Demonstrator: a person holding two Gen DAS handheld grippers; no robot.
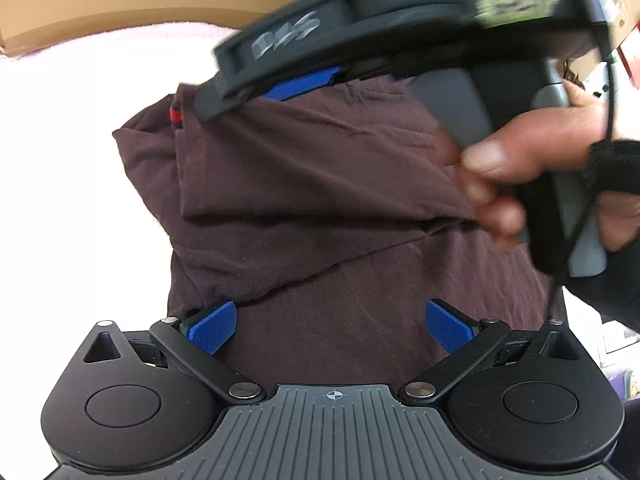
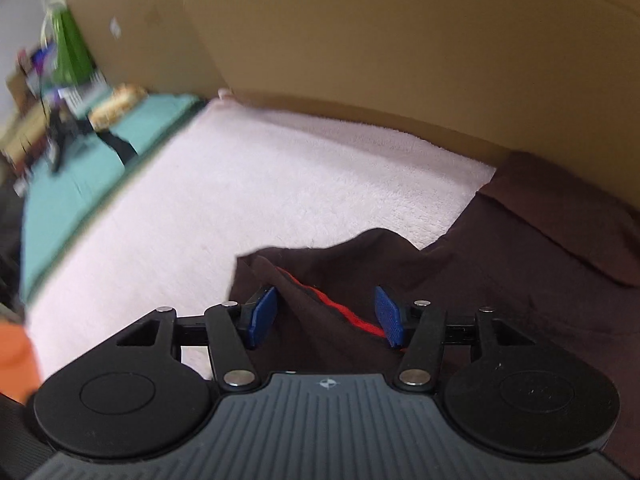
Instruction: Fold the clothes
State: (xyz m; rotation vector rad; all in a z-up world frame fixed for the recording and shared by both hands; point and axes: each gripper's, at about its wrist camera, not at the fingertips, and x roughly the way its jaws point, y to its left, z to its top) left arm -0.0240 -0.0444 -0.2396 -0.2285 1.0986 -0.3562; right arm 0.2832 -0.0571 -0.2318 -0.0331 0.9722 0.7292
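A dark maroon garment lies partly folded on a pale pink towel-covered surface. It has a red trim. My left gripper is open, its blue pads on either side of the garment's near edge. The right gripper is seen from the left wrist view above the garment's far edge, held by a hand. In the right wrist view the right gripper is open over a raised fold of the garment, with the red trim between its pads.
A cardboard wall stands behind the towel. A teal mat with blurred clutter lies at the left. An orange object sits at the lower left edge.
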